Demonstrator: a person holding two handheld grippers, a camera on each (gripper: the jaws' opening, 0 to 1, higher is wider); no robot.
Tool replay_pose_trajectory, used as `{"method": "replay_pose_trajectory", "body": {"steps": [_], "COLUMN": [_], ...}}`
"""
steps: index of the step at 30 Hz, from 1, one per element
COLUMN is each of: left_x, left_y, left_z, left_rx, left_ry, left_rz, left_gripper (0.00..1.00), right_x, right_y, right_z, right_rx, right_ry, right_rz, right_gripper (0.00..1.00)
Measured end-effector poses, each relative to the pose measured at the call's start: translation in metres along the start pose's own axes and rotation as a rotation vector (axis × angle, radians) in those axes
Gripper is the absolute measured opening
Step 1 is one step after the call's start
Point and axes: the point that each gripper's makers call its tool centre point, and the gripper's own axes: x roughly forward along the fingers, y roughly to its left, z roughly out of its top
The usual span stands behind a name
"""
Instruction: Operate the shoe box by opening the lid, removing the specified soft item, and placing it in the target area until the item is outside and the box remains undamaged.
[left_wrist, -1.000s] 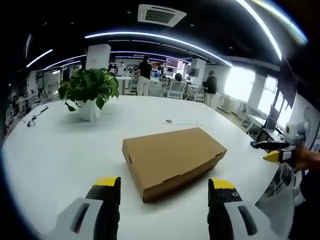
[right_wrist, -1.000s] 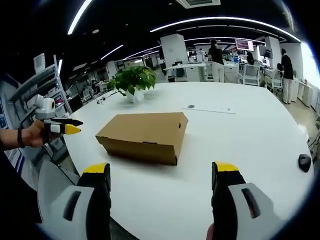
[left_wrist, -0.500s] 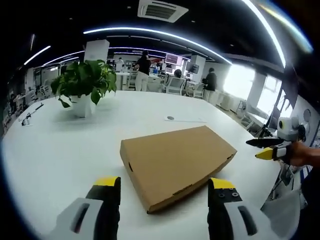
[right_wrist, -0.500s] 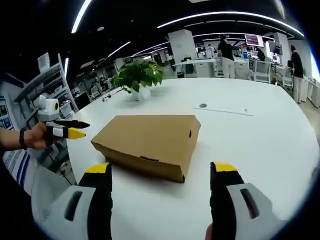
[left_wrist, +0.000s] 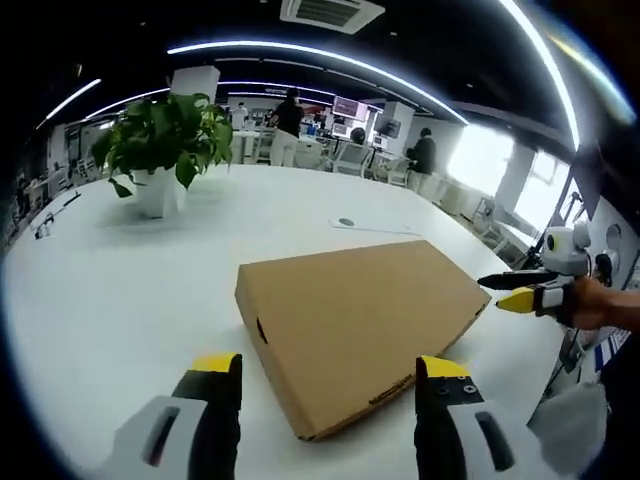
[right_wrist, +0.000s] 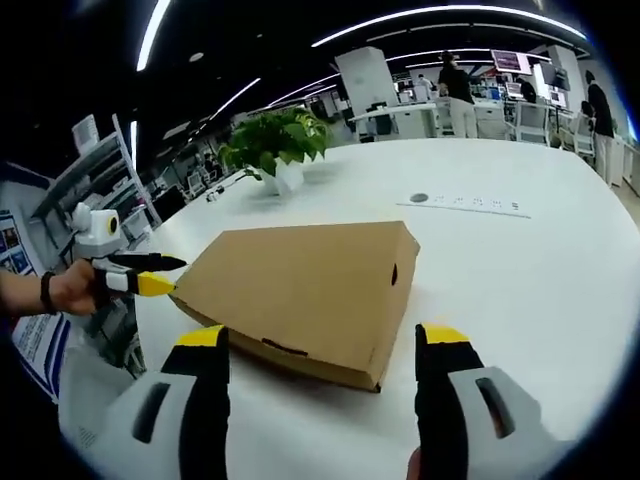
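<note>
Both grippers, left gripper (left_wrist: 328, 385) & right gripper (right_wrist: 325, 358): grey bodies w/ black jaws, yellow tips; dark wristband (right_wrist: 46, 292) on left wrist.

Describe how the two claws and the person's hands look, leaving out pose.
Each claw has two pale grey jaws with dark slots, black inner faces and yellow tips. The left claw and right claw match. Seen from the other side, each carries a white box on top, with black and yellow pointed jaw ends. The hand wears a dark wristband.
</note>
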Motion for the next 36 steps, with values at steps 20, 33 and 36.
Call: {"method": "replay_pose_trajectory", "body": {"steps": [20,33,36], "left_x": [0.013,-0.017,-0.027], "left_y": [-0.005,0.000,0.001], "left_z": [-0.010,-0.029,-0.035], "left_rx": [0.009,-0.005,0.006], "left_ry": [0.052,0.062,0.074], "left_rz": [-0.014,0.011,0.014], "left_gripper": [0.58,0.58,0.58], "right_x": [0.014,0.022,0.022], "right_y": [0.003,0.026,0.034], "right_z": [-0.011,-0.016,-0.020], "right_rx": [-0.059,-0.100,-0.117], "right_ry": [0.038,0.066,0.073], "right_rz": [-0.003,0.053,0.072], "right_gripper": [0.57,0.57,0.56]}}
